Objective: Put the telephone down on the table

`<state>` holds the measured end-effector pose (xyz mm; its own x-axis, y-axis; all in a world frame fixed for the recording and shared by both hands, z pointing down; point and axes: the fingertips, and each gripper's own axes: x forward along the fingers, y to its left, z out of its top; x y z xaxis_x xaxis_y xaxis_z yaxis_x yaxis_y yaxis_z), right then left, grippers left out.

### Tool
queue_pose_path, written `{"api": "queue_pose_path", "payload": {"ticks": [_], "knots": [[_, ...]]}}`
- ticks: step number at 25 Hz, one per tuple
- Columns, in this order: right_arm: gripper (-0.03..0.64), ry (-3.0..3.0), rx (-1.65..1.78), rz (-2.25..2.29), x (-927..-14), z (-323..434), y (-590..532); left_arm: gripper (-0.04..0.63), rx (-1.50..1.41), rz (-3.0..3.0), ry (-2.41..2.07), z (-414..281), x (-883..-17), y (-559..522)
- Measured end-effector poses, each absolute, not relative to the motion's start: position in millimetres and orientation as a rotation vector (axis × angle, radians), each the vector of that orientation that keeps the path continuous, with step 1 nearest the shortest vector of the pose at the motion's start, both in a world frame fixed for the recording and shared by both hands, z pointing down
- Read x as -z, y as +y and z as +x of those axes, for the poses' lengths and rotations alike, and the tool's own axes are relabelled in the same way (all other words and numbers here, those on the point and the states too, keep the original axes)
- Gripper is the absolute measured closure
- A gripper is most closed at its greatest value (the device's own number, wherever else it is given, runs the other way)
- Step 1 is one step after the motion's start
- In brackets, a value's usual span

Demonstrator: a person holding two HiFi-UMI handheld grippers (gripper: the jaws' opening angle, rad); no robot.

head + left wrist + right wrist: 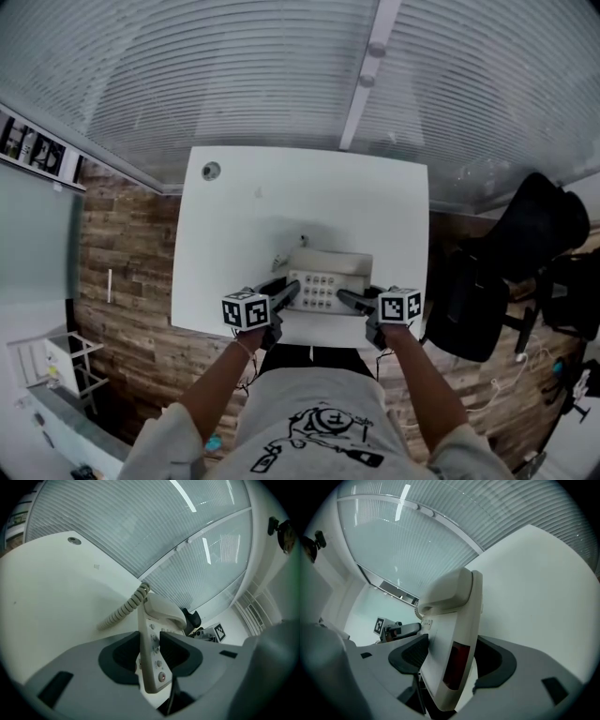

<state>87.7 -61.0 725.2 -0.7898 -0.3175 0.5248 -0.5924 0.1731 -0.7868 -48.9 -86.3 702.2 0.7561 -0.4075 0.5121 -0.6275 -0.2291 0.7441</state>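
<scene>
**Position.** The telephone [328, 281] is held between both grippers over the near part of the bench [281, 178], just inside the bench's front edge. Whether the base touches the bench top cannot be determined from any view.

**Grips.**
- Left gripper [151, 651]: the fingers [123, 657] are set wide and pressed on the keypad end of the body, toward the bench's left side.
- Right gripper [452, 660]: the fingers [408, 654] are likewise wide and clamped on the opposite end, toward the bench's right side.
- The handset [447, 592] is seated in its cradle. The coiled cord [123, 610] runs out over the bench top.

**Step in hand.** This is judged to be the set-down. For it to be done well:
- Both ends should be held level, so that the base meets the bench flat and the handset is not shaken off.
- The whole base should be landed inside the bench's front edge.
- The cord should be kept out from under the base.
- Both grips should be released together, and only once the weight is taken by the bench.
</scene>
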Motion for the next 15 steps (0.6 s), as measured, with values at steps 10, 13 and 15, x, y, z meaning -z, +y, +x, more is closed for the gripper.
{"api": "queue_pose_path", "payload": {"ticks": [10, 13, 15], "knots": [[0.298, -2.158, -1.681, 0.869, -751, 90, -51, 0.465, -0.266, 1.814, -0.783, -46, -730, -75], [0.299, -2.147, -1.686, 0.866, -756, 91, -49, 0.465, -0.267, 1.802, -0.788, -46, -736, -73], [0.298, -2.137, -1.692, 0.863, -759, 91, -48, 0.465, -0.269, 1.796, -0.79, -46, -740, -72]]}}
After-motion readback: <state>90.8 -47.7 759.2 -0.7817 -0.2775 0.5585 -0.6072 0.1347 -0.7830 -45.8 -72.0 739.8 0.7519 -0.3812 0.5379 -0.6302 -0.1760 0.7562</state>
